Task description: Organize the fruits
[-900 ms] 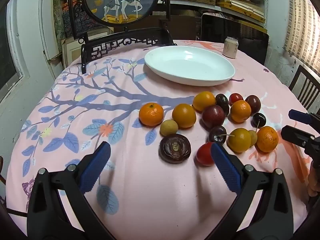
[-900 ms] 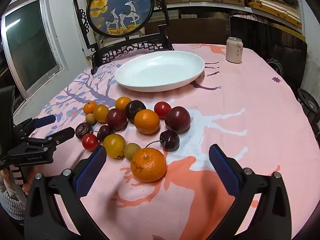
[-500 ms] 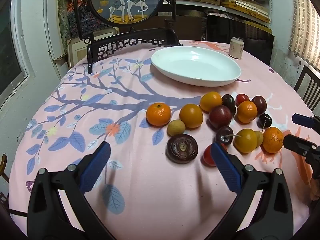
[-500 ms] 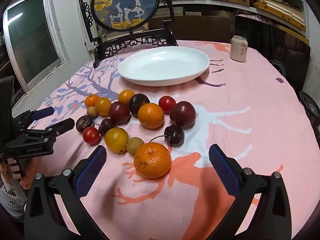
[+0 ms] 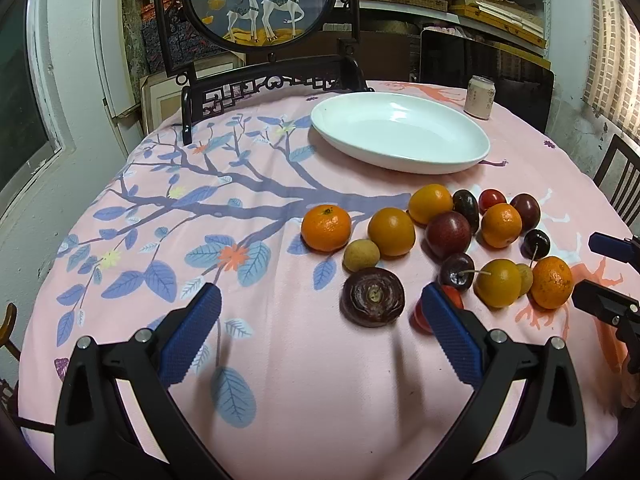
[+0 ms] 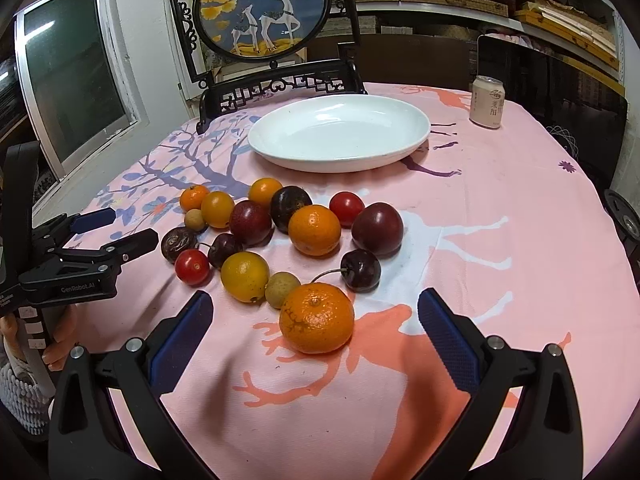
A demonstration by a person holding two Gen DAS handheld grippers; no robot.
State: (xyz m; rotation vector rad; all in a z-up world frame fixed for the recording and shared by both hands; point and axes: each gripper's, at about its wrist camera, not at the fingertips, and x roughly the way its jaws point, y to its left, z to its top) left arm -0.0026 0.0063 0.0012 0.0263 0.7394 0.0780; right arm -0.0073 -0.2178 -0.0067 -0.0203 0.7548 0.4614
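Note:
Several fruits lie in a loose cluster on the pink tablecloth: mandarins, oranges, dark plums, cherries, red tomatoes, small tan longans and a wrinkled passion fruit (image 5: 372, 296). An empty white oval plate (image 5: 400, 136) (image 6: 340, 132) stands behind them. My left gripper (image 5: 320, 332) is open, hovering in front of the passion fruit, with a red tomato (image 5: 420, 312) half hidden behind its right finger. My right gripper (image 6: 312, 336) is open too, its jaws on either side of the nearest mandarin (image 6: 316, 318) without touching it.
A drink can (image 6: 487, 102) stands at the far right behind the plate. A dark carved chair back (image 6: 280, 88) and a round framed deer picture (image 6: 260, 8) rise beyond the table's far edge. A person's hand (image 6: 56, 336) holds the left gripper's handle.
Both grippers have drifted forward a little toward the fruit, so the cluster sits closer and slightly lower in each view. Both stay open and no fruit has moved.

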